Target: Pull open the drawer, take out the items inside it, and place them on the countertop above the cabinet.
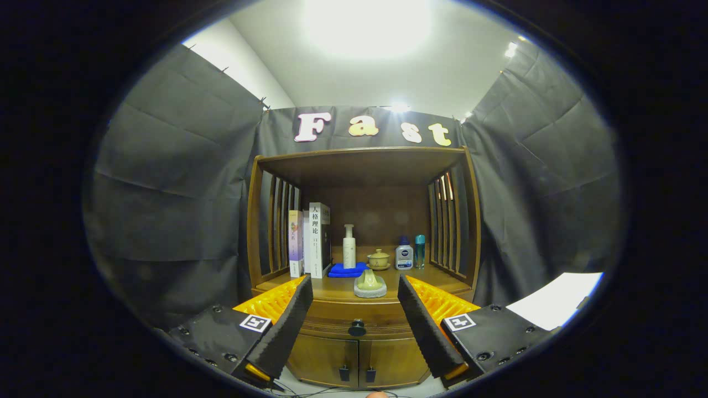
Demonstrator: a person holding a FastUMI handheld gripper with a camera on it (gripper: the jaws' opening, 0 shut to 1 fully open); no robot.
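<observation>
A wooden cabinet stands ahead of me with its drawer (357, 320) closed; the drawer's dark round knob (357, 328) sits straight ahead, between my two fingers and some way beyond them. My gripper (355, 301) is open with nothing between its fingers. The countertop (337, 288) above the drawer carries a pale green gourd-shaped piece on a grey base (370, 284) near its front edge. What lies inside the drawer is hidden.
On the countertop stand two upright books (312, 240) at the left, a white pump bottle (349, 247) on a folded blue cloth (347, 270), a lidded cup (379, 259), a small clear bottle (404, 256) and a teal bottle (420, 250). Two lower doors (357, 362) sit under the drawer.
</observation>
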